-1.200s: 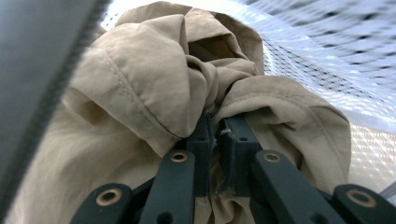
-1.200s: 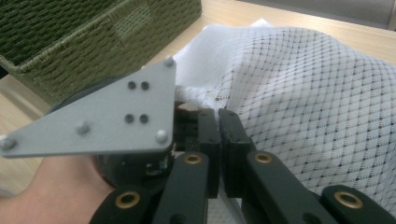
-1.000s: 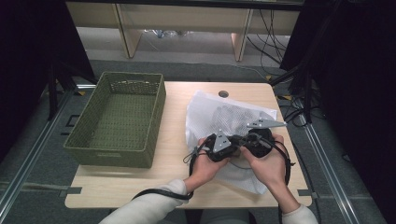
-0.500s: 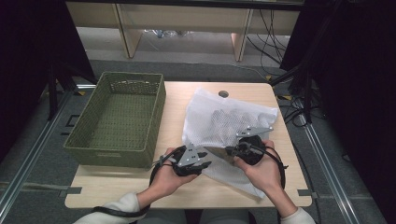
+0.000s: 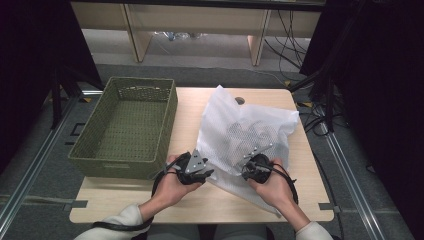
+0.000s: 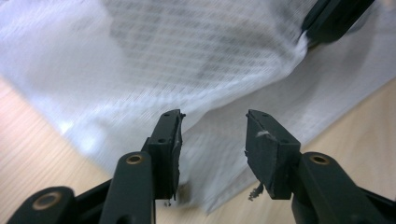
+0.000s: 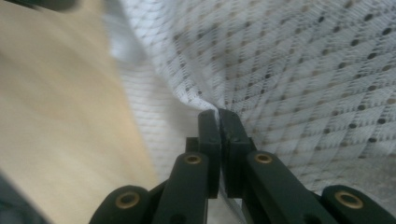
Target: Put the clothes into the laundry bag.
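While a white mesh bag (image 5: 245, 135) lies spread across the right half of a wooden table (image 5: 190, 107), two hand-held grippers are seen at its near edge from the high view. The left gripper (image 5: 196, 171) is held in the person's left hand (image 5: 172, 185) just beside the bag's lower left border, between the bag and a green woven basket (image 5: 125, 125) that occupies the table's left side. The right gripper (image 5: 256, 167) is held against the bag's lower middle, where the fabric is pinched and drawn up slightly. Something dark is visible through the mesh, but it cannot be identified.

In the left gripper view, the left gripper (image 6: 214, 133) is shown with its jaws parted, having just been opening; nothing is pressed between them, and the hem of the white mesh bag (image 6: 187, 56) is seen lying on the table (image 6: 42, 140) just ahead of the tips. The other gripper's black jaws are seen at the upper right, touching the fabric.

In the right gripper view, the right gripper (image 7: 218, 116) is shown clenched, a fold of the white mesh bag (image 7: 303, 70) caught between its pads, with the table (image 7: 60, 102) visible to the left.
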Demonstrator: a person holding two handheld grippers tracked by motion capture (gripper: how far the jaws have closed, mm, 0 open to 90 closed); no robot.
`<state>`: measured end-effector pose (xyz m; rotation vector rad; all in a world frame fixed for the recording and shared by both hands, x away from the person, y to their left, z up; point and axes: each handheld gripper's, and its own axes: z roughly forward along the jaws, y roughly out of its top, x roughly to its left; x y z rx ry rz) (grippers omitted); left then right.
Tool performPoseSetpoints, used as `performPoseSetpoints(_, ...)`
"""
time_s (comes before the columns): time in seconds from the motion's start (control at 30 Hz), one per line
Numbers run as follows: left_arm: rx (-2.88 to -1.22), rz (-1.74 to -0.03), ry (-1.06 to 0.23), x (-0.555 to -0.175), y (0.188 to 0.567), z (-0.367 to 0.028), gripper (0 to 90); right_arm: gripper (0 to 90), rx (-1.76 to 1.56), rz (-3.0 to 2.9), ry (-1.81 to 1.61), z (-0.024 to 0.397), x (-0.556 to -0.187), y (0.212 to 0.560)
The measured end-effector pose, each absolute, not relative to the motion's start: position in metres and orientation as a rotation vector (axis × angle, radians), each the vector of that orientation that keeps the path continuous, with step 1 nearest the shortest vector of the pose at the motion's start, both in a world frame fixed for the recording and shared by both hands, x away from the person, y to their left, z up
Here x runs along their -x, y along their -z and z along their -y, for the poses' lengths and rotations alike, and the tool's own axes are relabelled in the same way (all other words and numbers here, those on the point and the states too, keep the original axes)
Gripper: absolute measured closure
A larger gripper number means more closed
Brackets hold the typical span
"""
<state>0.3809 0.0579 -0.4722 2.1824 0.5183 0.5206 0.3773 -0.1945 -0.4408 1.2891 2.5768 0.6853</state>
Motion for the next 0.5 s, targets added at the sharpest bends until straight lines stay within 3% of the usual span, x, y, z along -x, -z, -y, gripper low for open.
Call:
performPoseSetpoints(0.23, -2.186, -0.688, -0.471, -0.381, 0.481, -0.072, 44.8, 89.6, -1.292, -2.527, -0.680, 0.198, -0.385, 0.445)
performPoseSetpoints(0.5, -2.249, -0.800, -0.404, -0.387, 0.495, -0.070, 43.9, 89.5, -1.304, -2.507, -0.701, 0.198, -0.385, 0.441)
